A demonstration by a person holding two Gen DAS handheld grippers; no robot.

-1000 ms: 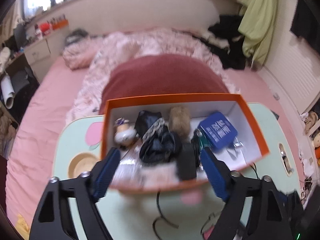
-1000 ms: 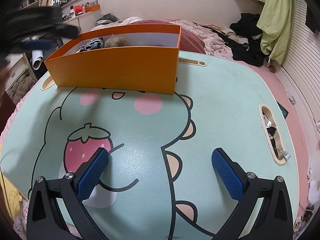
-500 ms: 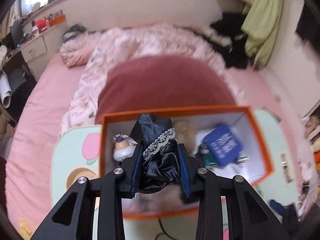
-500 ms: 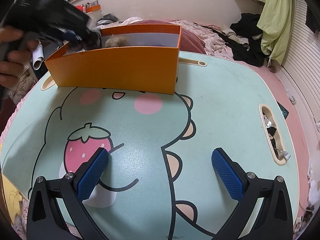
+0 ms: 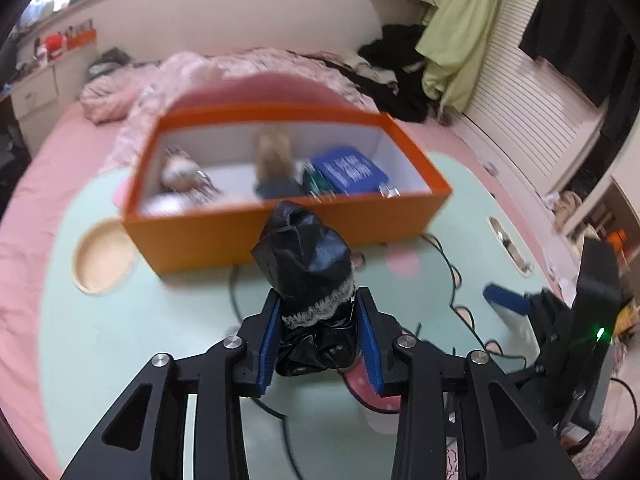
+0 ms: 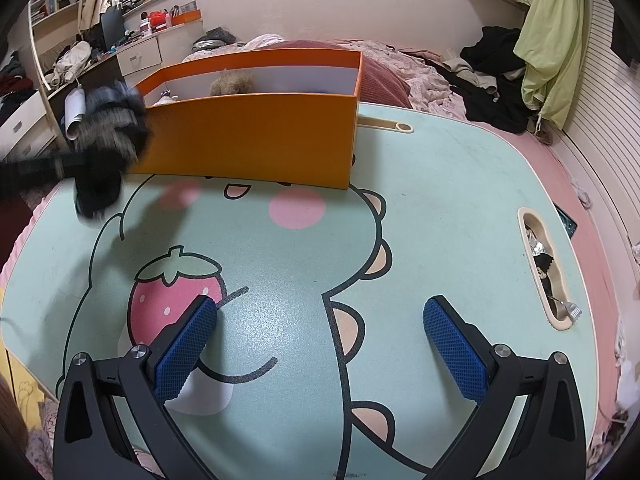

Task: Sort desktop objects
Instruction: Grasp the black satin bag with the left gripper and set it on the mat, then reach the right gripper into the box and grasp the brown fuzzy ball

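Note:
My left gripper (image 5: 319, 300) holds a crumpled black satin cloth with a lace trim (image 5: 306, 260) between its blue pads, above the table and in front of the orange box (image 5: 224, 236). Its jaws are opening slightly, with the pads still on the cloth. The right wrist view shows that gripper and cloth (image 6: 104, 148) as a blur at the box's left corner. In the box lie a blue case (image 5: 348, 168), a tan furry thing (image 5: 274, 152) and a small figurine (image 5: 180, 170). My right gripper (image 6: 320, 312) rests open over the dinosaur print, with nothing between its fingers.
The mint-green table (image 6: 460, 200) has a round cup recess (image 5: 102, 256) at the left and a long slot (image 6: 546, 272) with small items at the right. A pink bed with piled clothes lies behind the box (image 6: 248, 136). Drawers stand far left.
The left gripper closed on the black cloth inside the box, lifted it out and drew back over the table in front of the box. The right gripper stayed still.

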